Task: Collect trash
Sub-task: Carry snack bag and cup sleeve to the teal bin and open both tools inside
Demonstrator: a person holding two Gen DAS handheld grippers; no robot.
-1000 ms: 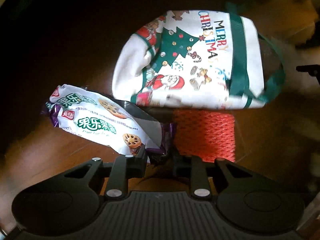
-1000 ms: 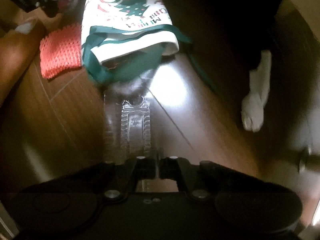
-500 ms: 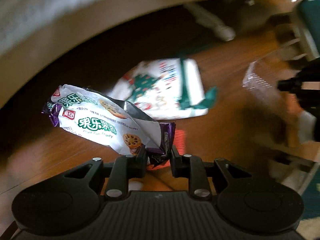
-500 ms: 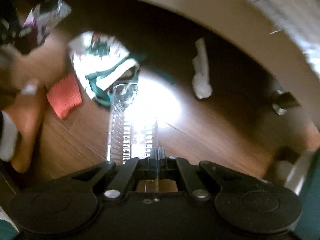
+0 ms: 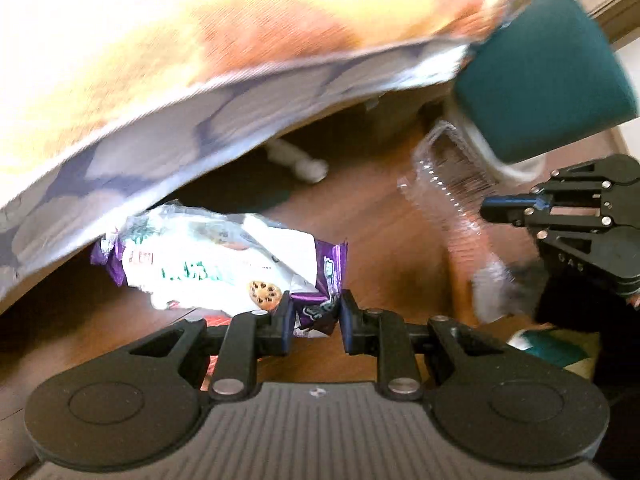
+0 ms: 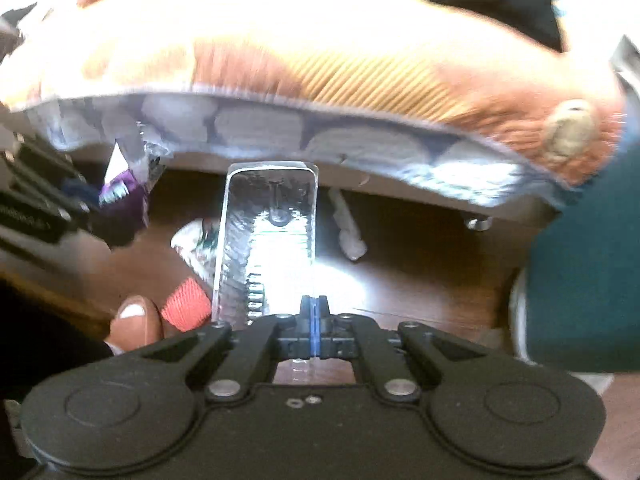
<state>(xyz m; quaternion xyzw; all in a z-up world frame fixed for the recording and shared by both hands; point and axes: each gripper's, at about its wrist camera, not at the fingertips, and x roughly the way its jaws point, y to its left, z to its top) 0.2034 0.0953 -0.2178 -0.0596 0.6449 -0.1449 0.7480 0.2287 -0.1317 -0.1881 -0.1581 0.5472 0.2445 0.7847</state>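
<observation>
We now see both loads lifted away from the Christmas bag on the floor — left tongs pinching the snack wrapper, right tongs pressed on the clear tray; bagging remains.

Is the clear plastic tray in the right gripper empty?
Looks empty: the floor shows straight through the clear plastic tray, pinched at its edge by the right gripper.

Your black left gripper carried a crinkled white snack wrapper with purple ends, green lettering and a brown cookie print. Your black right gripper showed a blue strip between its pads, on a clear ribbed plastic tray. You had above both an orange corduroy quilt edged grey-blue. An orange-red mesh sleeve lay on the brown wooden floor.
</observation>
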